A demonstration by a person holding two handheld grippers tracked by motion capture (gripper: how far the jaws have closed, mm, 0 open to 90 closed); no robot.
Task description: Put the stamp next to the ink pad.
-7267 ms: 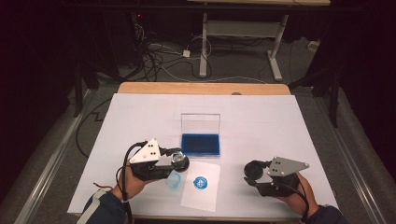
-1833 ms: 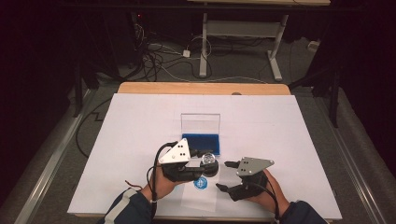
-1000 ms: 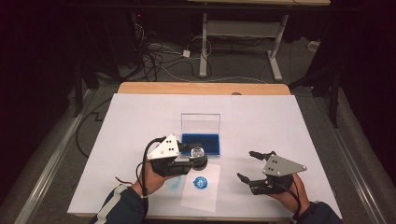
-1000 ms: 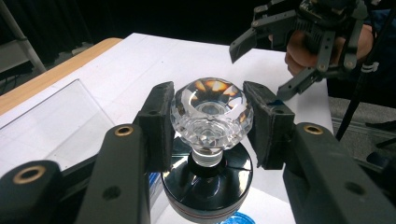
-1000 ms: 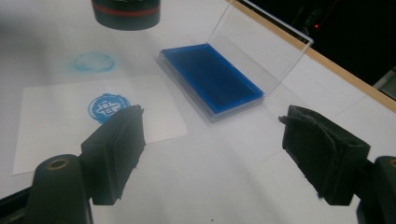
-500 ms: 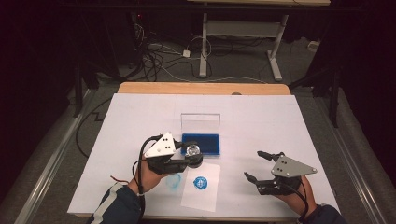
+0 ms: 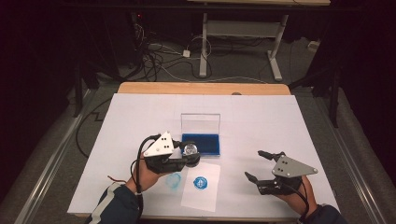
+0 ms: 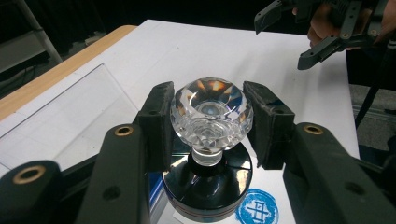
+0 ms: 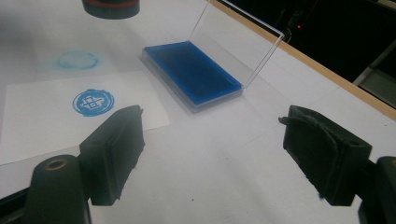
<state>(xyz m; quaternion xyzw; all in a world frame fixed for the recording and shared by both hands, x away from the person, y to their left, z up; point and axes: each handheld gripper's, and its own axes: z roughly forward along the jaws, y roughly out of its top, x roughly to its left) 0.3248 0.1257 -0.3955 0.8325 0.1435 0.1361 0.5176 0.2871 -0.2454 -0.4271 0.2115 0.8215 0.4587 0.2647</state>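
At frame centre, the left gripper (image 7: 190,158), clenched on the crystal-knobbed stamp (image 8: 211,114), has lifted it off the freshly printed paper (image 7: 201,185) toward the blue ink pad (image 7: 203,143), while the right gripper (image 7: 258,165), jaws released, has withdrawn to the lower right.

1 stamp (image 8: 211,140), 1 ink pad (image 7: 201,143), 1 paper sheet (image 7: 201,186), 2 blue prints (image 9: 93,102).

A faint blue ring smudge (image 7: 173,180) marks the white table cover (image 7: 289,126). Behind the table, cables (image 7: 161,56) lie on the floor beside a desk frame (image 7: 238,32).
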